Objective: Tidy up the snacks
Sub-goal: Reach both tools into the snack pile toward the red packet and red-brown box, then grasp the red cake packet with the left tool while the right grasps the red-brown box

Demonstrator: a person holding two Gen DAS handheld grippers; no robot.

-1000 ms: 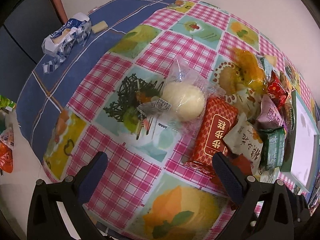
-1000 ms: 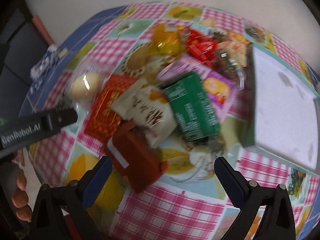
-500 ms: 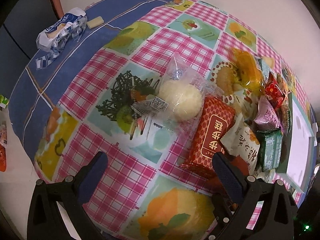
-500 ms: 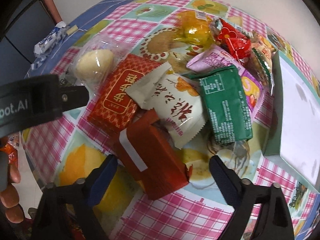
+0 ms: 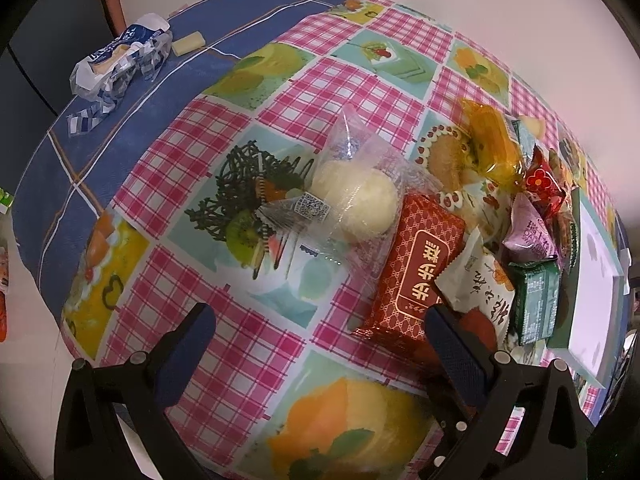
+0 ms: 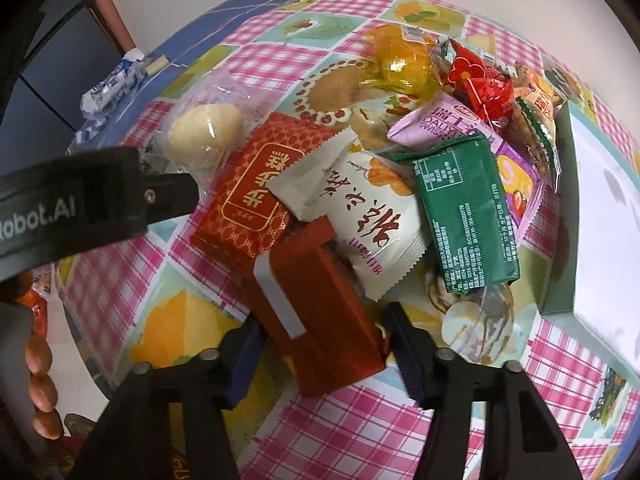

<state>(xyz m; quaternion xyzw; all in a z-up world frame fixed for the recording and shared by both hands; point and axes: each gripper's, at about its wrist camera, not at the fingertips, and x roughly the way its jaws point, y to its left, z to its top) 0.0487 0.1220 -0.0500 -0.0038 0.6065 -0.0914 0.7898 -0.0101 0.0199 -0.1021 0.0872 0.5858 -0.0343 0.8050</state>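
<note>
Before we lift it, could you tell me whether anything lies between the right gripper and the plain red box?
Nothing visible does: the right gripper straddles the plain red box, its jaws closing. The white pastry packet overlaps only the box's far end.

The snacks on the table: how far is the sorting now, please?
Almost nothing looks done: the white box at the right shows no snack inside, and the packets still lie heaped beside it. In hand: the right hand-held gripper is closing around the plain red packet. The left hand-held gripper hangs open over bare cloth. Left: the green packet, the white packet, the bun in clear wrap and the rest.
</note>
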